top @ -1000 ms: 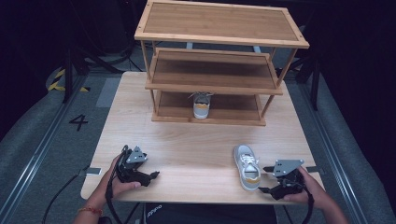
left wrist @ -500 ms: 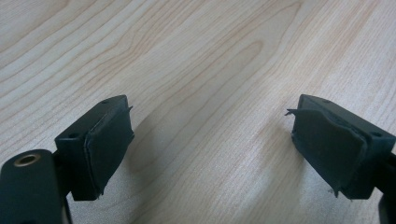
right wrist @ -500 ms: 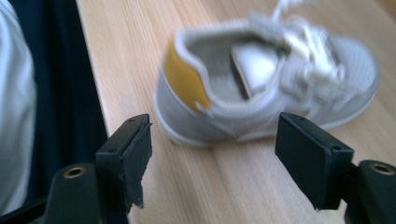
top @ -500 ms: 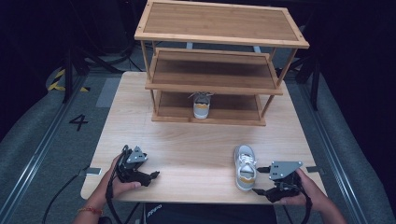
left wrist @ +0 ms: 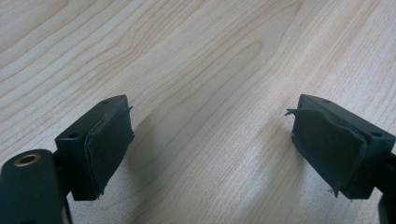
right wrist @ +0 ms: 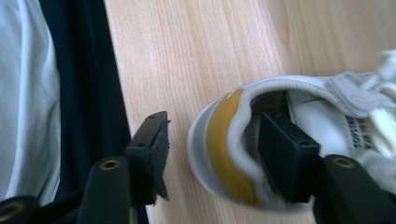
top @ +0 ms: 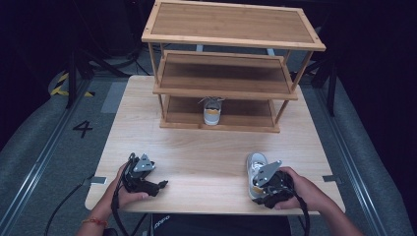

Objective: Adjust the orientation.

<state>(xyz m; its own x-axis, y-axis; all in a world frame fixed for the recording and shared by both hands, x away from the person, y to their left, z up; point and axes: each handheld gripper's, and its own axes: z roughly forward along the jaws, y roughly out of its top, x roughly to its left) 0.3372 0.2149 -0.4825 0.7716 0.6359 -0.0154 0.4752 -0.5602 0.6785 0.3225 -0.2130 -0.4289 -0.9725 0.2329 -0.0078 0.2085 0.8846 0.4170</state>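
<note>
right gripper (right wrist: 212,156) now straddles white, yellow-heeled sneaker (right wrist: 289,140).

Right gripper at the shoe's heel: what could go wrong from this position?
1. The right gripper is open, one jaw inside the white shoe and one outside the heel. It may catch only the soft collar, so the shoe could sag or twist when lifted.
2. The shoe lies near the table's front edge; a nudge while closing could push it off.
3. The left gripper rests open on the table, apart from the shoe, so nothing steadies it.
</note>
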